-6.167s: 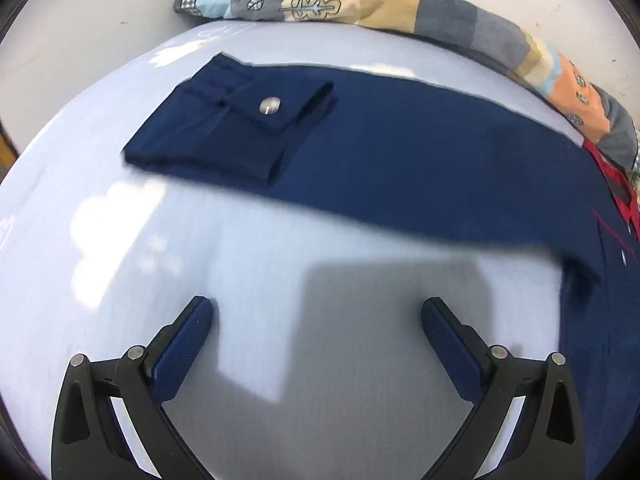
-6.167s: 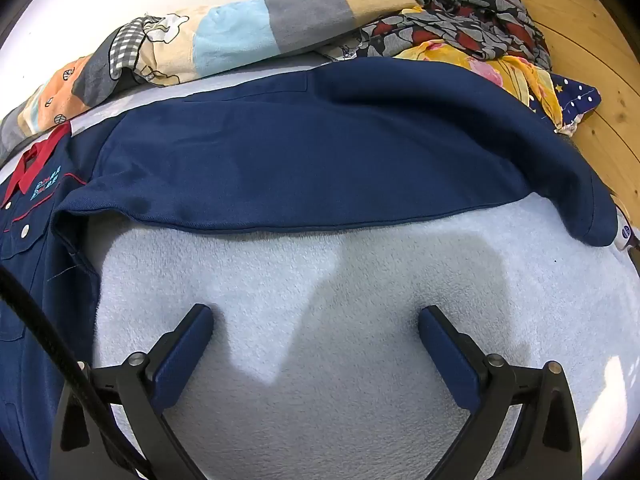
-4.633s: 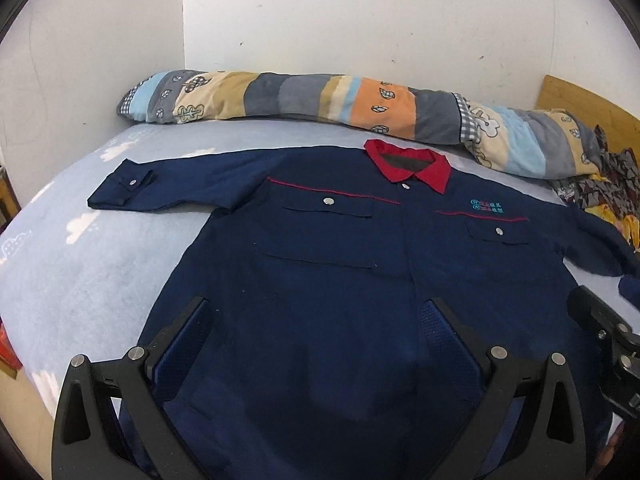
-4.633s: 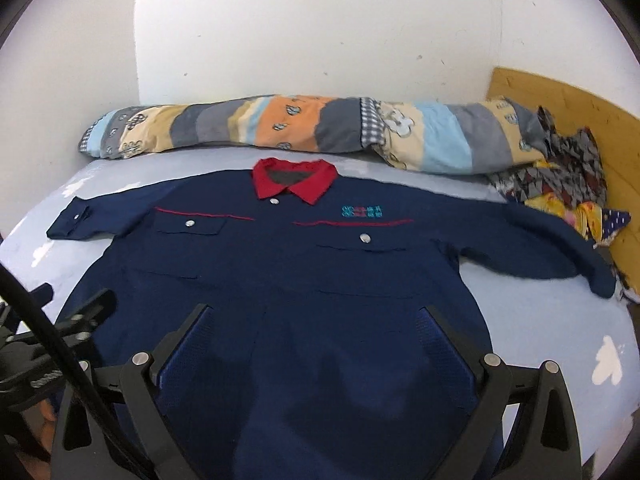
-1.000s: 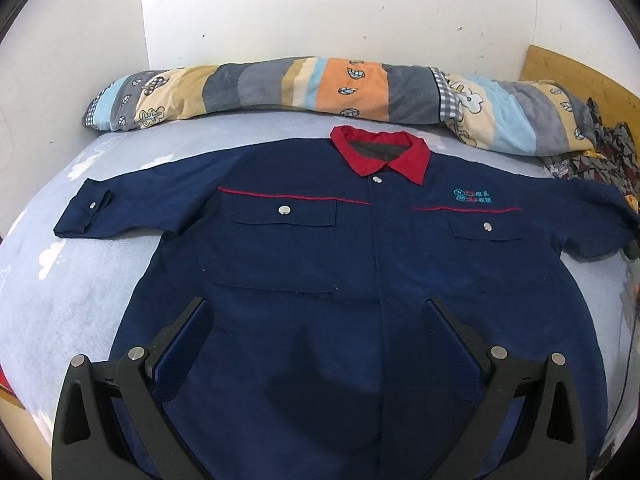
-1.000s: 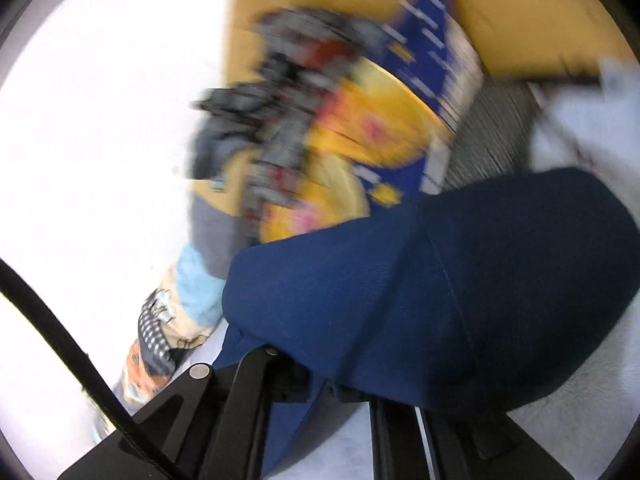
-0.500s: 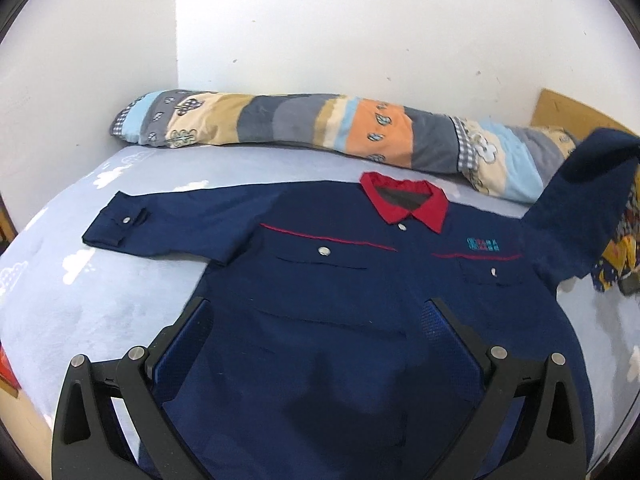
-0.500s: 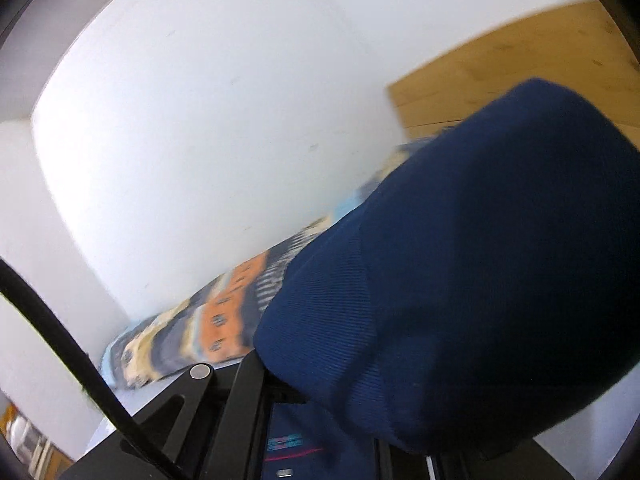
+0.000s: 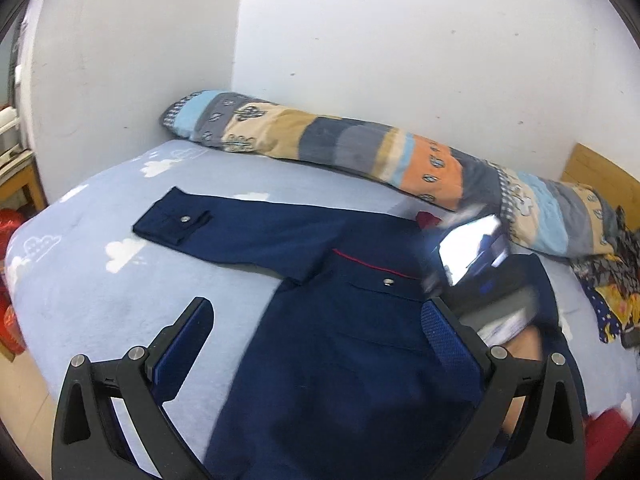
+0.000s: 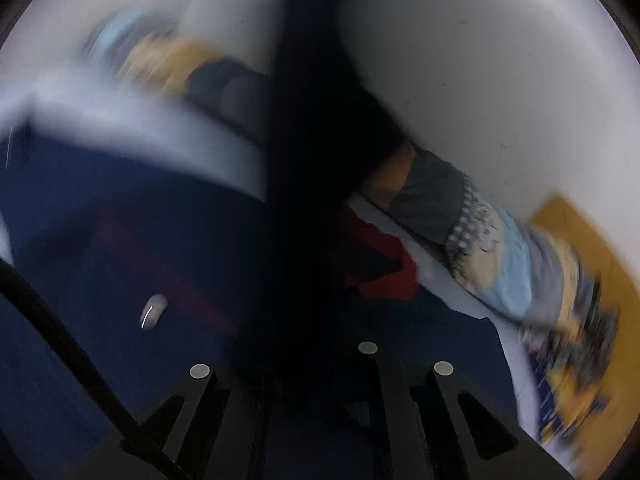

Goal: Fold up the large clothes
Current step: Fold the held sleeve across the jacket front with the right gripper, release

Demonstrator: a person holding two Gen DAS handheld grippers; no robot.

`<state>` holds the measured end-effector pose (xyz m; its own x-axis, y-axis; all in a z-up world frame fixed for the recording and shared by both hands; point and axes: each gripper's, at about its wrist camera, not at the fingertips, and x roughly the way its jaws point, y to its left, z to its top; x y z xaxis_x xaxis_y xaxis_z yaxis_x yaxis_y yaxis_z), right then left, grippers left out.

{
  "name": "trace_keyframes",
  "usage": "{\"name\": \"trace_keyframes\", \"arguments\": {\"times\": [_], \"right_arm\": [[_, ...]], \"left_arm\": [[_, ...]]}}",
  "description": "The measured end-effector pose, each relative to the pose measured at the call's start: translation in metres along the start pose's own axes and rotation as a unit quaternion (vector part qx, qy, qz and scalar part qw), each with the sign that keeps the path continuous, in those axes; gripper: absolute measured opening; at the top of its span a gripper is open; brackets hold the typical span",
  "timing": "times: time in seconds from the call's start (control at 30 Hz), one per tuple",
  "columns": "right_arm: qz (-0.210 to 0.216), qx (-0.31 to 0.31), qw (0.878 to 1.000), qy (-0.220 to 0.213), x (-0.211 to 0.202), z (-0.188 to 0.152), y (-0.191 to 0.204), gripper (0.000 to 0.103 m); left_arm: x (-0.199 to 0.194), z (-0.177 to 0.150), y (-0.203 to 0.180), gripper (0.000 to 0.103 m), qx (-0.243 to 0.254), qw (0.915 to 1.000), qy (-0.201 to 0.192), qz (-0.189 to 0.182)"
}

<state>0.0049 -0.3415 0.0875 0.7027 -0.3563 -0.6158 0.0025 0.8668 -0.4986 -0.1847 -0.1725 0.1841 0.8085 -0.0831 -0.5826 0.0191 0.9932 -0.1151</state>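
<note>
Blue shirt lies flat on the bed. Right tool pinches the sleeve tight; left tool hangs spread and empty. Best to lay the sleeve straight across the chest, no bunching.

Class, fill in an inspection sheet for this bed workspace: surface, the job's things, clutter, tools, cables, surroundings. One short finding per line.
Surface: pale blue bed cover with white cloud print.
Job's things: navy work jacket lying front up; one sleeve stretched flat, cuff snapped; red collar partly hidden.
Clutter: patchwork bolster along the wall; heap of patterned clothes at the far side.
Tools: left tool open, empty, above the jacket; right tool shut on dark navy fabric, view blurred.
Cables: black cable crossing the right wrist view.
Surroundings: white walls; wooden board.
</note>
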Motion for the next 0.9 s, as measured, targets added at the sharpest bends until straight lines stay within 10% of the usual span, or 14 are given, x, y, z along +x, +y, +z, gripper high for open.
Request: {"name": "trace_keyframes", "arguments": {"times": [0.43,0.67,0.8,0.9], "right_arm": [[0.107,0.128,0.986,0.01,-0.012,0.012,-0.013,0.007],[0.109,-0.022,0.991,0.073,0.003,-0.012,0.05,0.018],[0.225,-0.009,0.972,0.07,-0.024,-0.011,0.029,0.07],[0.305,0.052,0.95,0.043,-0.042,0.001,-0.013,0.076]], "left_arm": [[0.007,0.007,0.036,0.103,-0.054,0.9981,0.016,0.025],[0.019,0.004,0.051,0.103,-0.078,0.9957,0.041,0.028],[0.018,0.007,0.058,0.103,-0.09,0.9949,0.035,0.031],[0.018,0.008,0.066,0.103,-0.102,0.9936,0.033,0.035]]}}
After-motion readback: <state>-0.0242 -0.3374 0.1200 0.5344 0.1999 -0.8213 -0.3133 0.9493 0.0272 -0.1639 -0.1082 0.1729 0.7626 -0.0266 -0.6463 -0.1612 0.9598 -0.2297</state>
